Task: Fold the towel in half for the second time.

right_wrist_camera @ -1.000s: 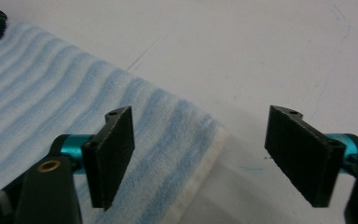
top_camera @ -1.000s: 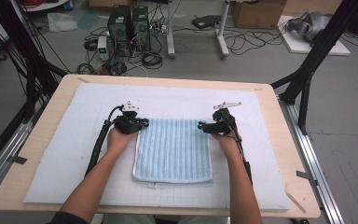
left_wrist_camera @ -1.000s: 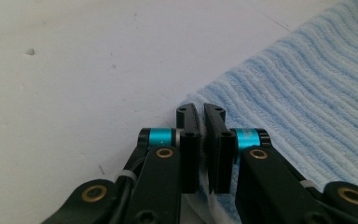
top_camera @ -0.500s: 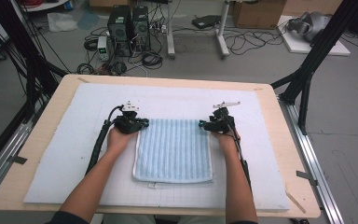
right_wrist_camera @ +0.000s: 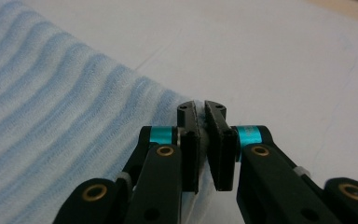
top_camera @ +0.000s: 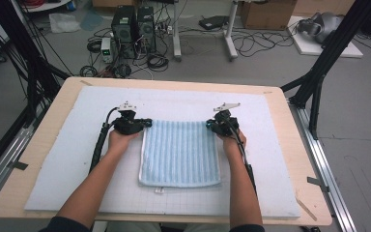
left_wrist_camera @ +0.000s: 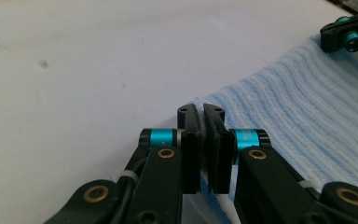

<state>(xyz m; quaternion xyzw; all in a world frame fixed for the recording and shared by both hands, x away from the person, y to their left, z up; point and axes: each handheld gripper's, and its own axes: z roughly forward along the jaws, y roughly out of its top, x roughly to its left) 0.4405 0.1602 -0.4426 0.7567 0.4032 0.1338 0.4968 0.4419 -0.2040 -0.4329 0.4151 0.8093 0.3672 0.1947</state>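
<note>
One light-blue striped towel (top_camera: 180, 152) lies flat at the middle of the white mat (top_camera: 67, 164). The left gripper (top_camera: 147, 123) pinches its 10 o'clock corner. The right gripper (top_camera: 207, 124), jaws just closing, clamps the 2 o'clock corner. The gripper views show cloth between both pairs of jaws.

Ribbed blue terry cloth towel (top_camera: 179, 153), matt white foam mat (top_camera: 77, 159), smooth pale wooden table (top_camera: 303, 145)
</note>
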